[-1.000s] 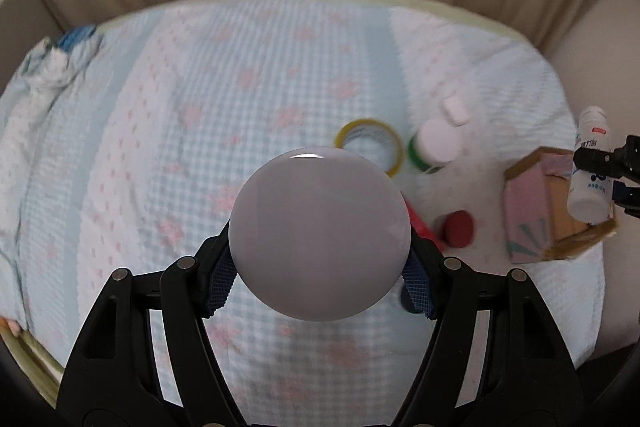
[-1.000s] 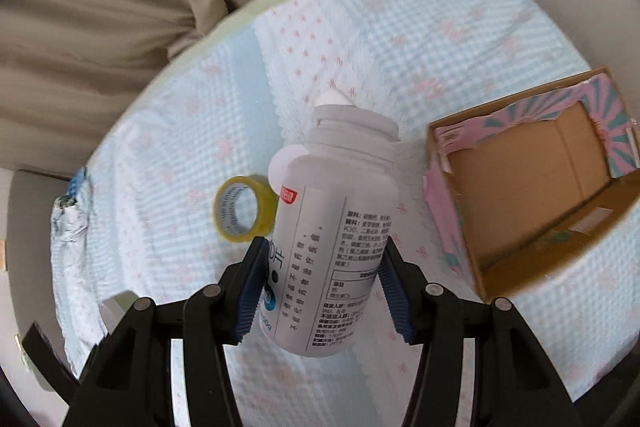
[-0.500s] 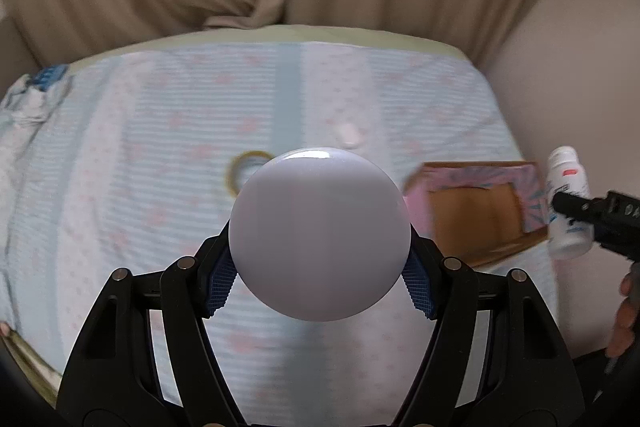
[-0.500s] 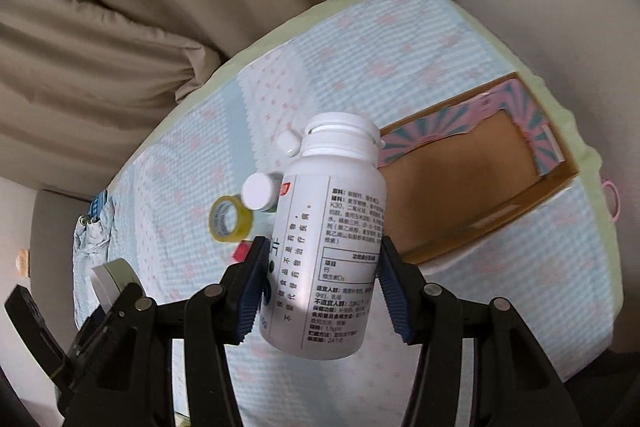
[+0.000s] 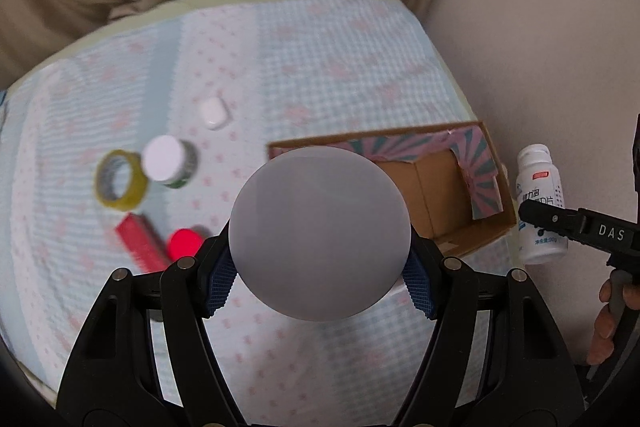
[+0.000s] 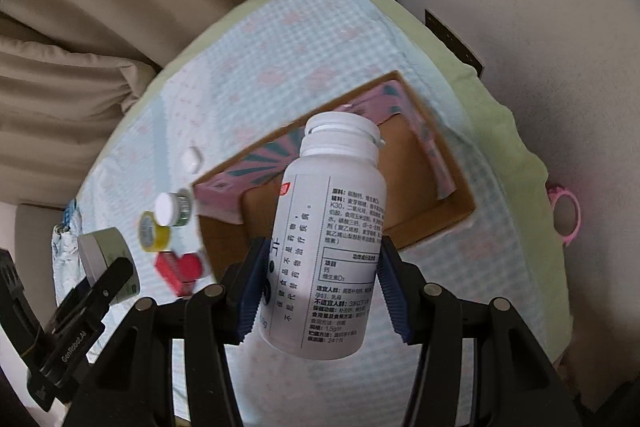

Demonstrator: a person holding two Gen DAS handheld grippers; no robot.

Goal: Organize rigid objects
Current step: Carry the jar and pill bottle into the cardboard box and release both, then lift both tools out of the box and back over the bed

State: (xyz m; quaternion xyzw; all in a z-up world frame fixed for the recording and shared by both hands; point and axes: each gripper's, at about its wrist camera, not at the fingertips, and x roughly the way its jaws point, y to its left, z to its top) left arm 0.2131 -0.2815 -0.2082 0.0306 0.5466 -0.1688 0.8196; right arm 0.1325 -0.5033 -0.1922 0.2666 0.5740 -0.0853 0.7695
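Since the earlier frames both held items have travelled from over the middle of the cloth toward the cardboard box [image 6: 424,195], and the white supplement bottle [image 6: 332,239] is now tilted, cap leaning toward the box opening.

The white supplement bottle is carried in the air above the near edge of the box; the right gripper [image 6: 320,291] is clamped on its lower body, one blue pad on each side of the label. It is likely a light, stiff plastic container with a smooth wall, so it may slip or pivot under a loose hold. Judged best grip: across the cylindrical body, below the shoulder, not on the cap.

The round grey container [image 5: 320,233] is also airborne, in front of the box; the left gripper [image 5: 320,287] is closed on its sides. Only its flat circular face shows, so depth and weight cannot be told. Its rigid rim suits a grip across the diameter.

Count on the tablecloth [image 5: 340,59]:
- one box, open-topped, no items visible inside;
- one yellow tape roll [image 5: 120,185];
- one white-lidded jar [image 5: 170,163];
- one small white case [image 5: 216,113];
- one red box [image 5: 140,241];
- one red cap [image 5: 184,243].
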